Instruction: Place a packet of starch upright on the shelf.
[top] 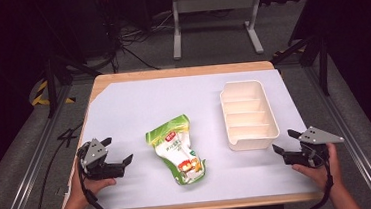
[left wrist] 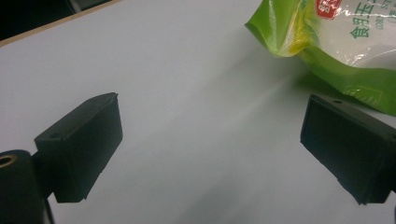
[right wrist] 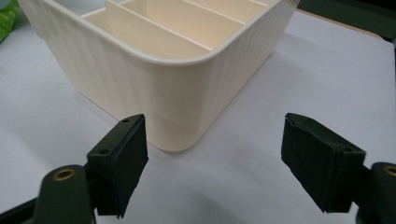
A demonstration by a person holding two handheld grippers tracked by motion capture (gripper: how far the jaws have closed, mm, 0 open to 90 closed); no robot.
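A green and white food pouch [top: 176, 149] lies flat near the middle of the white table sheet [top: 138, 103]; its green corner [left wrist: 327, 42] reaches into the left gripper view at the upper right. My left gripper [top: 117, 151] rests on the table to the left of the pouch, open, nothing between its jaws [left wrist: 210, 154]. A cream divided bin [top: 247, 114] stands at the right. My right gripper [top: 285, 141] sits just right of the bin's near corner [right wrist: 182, 93], open and empty [right wrist: 215, 163].
The bin holds several empty compartments split by cross dividers [right wrist: 154, 32]. The wooden table edge [top: 181, 72] borders the sheet at the back. A metal frame [top: 214, 19] and cables lie on the floor beyond the table.
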